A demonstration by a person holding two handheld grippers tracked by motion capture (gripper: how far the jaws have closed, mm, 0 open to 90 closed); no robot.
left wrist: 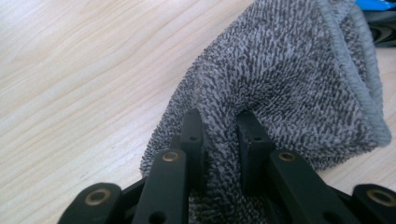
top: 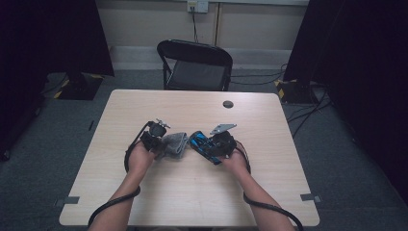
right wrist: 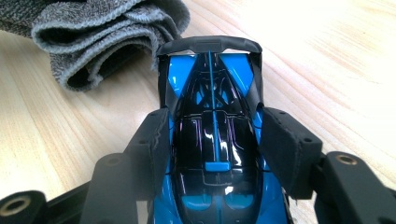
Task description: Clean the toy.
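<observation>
Pinching a fold of grey cloth (left wrist: 289,88), the left gripper (left wrist: 219,135) has its fingers (left wrist: 192,135) drawn close, with only a ridge of fabric bunched in the narrow gap between them. The cloth is a looped terry weave, speckled dark and light grey, with a smoother stitched hem curving along its far edge. It spreads beyond and to the right of the fingertips and lies on the table (left wrist: 79,70), a pale wood-grain top.

The right gripper (right wrist: 212,140) has its fingers (right wrist: 287,144) set wider, one pressed against each flank of a toy car (right wrist: 212,154). The car is glossy blue and black plastic, low and wedge-shaped, with a thin blue line down its middle and a black wing just past the fingertips. The finger pads look soft and matt. Just beyond the wing, to the upper left of the fingers, lies the cloth (right wrist: 93,32), folded in several layers whose hemmed edges show end-on.

The high view shows what the close ones do not: the two grippers face each other near the table's (top: 192,197) middle, the left gripper (top: 161,139) at the cloth's (top: 175,143) left end and the right gripper (top: 211,144) holding the car (top: 204,146) just beside its right end. Whether car and cloth touch cannot be told.
</observation>
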